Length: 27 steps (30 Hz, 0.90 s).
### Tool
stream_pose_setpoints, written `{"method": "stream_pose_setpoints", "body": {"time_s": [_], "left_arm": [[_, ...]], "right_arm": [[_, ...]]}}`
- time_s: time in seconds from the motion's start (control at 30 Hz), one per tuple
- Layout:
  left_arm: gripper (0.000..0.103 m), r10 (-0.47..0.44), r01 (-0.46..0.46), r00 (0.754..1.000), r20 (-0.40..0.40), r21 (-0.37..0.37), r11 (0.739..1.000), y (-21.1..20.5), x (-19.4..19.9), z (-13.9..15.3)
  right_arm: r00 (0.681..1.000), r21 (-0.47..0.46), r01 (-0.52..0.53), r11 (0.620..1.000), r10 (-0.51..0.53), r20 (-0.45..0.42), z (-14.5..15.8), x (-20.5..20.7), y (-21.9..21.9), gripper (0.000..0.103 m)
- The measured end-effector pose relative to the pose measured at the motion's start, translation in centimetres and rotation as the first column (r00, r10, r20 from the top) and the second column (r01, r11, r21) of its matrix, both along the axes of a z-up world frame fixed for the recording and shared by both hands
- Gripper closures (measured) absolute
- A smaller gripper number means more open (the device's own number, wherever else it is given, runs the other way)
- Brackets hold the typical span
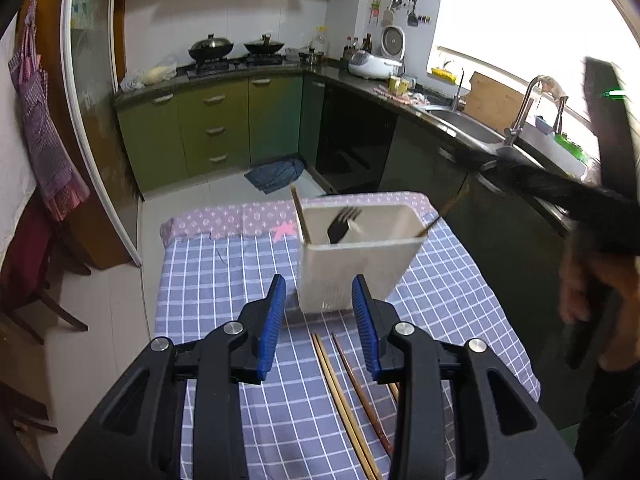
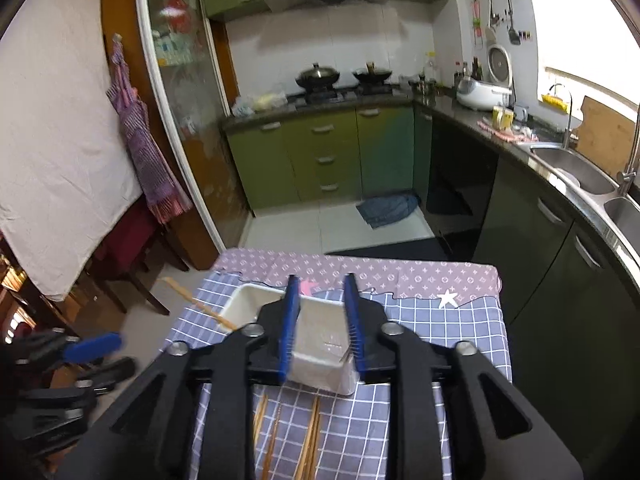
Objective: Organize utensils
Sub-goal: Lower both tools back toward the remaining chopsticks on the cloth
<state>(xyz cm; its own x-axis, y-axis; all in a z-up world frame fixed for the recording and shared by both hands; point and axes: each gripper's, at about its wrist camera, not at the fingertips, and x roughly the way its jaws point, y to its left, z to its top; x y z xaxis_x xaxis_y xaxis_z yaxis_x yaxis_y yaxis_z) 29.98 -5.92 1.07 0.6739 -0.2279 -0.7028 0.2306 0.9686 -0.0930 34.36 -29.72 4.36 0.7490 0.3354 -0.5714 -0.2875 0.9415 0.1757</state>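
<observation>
Wooden chopsticks [image 1: 344,404] lie lengthwise on the blue checked tablecloth [image 1: 208,280], tips pointing far toward the upright cream rectangular utensil holder [image 1: 356,264], which holds a black fork [image 1: 342,224]. Left gripper [image 1: 320,312] gapes empty; right gripper [image 2: 320,320] too, hovering above the holder. Green kitchen cabinets [image 1: 216,128] beyond.
</observation>
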Motion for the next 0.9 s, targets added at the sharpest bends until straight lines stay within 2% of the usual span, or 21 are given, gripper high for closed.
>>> {"method": "stream_pose_setpoints", "body": {"time_s": [0.07,0.13,0.27,0.3,0.4,0.5,0.67,0.9], "left_arm": [[0.067,0.001,0.000,1.000,-0.024,0.005,1.000,-0.2,-0.1,-1.0],[0.067,0.007,-0.006,0.997,-0.076,0.013,1.000,-0.5,-0.4,-3.0],[0.068,0.010,-0.011,0.982,-0.187,-0.005,1.000,-1.1,-0.4,-6.9],[0.068,0.013,-0.014,0.979,-0.204,-0.006,1.000,-1.2,-0.4,-7.7],[0.068,0.034,-0.030,0.968,-0.249,0.018,0.999,-2.0,-0.1,-10.4],[0.071,0.061,-0.046,0.956,-0.287,0.061,0.997,-2.7,0.2,-12.8],[0.078,0.102,-0.065,0.937,-0.333,0.120,0.991,-3.4,0.6,-15.3],[0.081,0.109,-0.066,0.914,-0.390,0.123,0.990,-3.9,1.1,-17.3]], "right_arm": [[1.000,0.006,-0.022,1.000,0.022,0.008,-0.1,-2.3,-0.6,0.070],[0.999,-0.001,-0.050,0.999,0.050,-0.022,-1.5,-4.5,-1.3,0.070],[0.987,-0.033,-0.080,0.996,0.075,-0.141,-6.9,-7.0,-2.4,0.068],[0.980,-0.050,-0.077,0.996,0.066,-0.187,-9.1,-7.3,-2.8,0.068],[0.965,-0.080,-0.058,0.995,0.035,-0.259,-13.0,-7.5,-3.7,0.068],[0.944,-0.047,-0.039,0.998,0.022,-0.328,-16.2,-7.4,-5.1,0.068],[0.935,-0.036,-0.043,0.998,0.028,-0.353,-18.0,-7.6,-5.5,0.068],[0.928,-0.026,-0.069,0.997,0.054,-0.369,-18.5,-7.3,-4.4,0.068]]}}
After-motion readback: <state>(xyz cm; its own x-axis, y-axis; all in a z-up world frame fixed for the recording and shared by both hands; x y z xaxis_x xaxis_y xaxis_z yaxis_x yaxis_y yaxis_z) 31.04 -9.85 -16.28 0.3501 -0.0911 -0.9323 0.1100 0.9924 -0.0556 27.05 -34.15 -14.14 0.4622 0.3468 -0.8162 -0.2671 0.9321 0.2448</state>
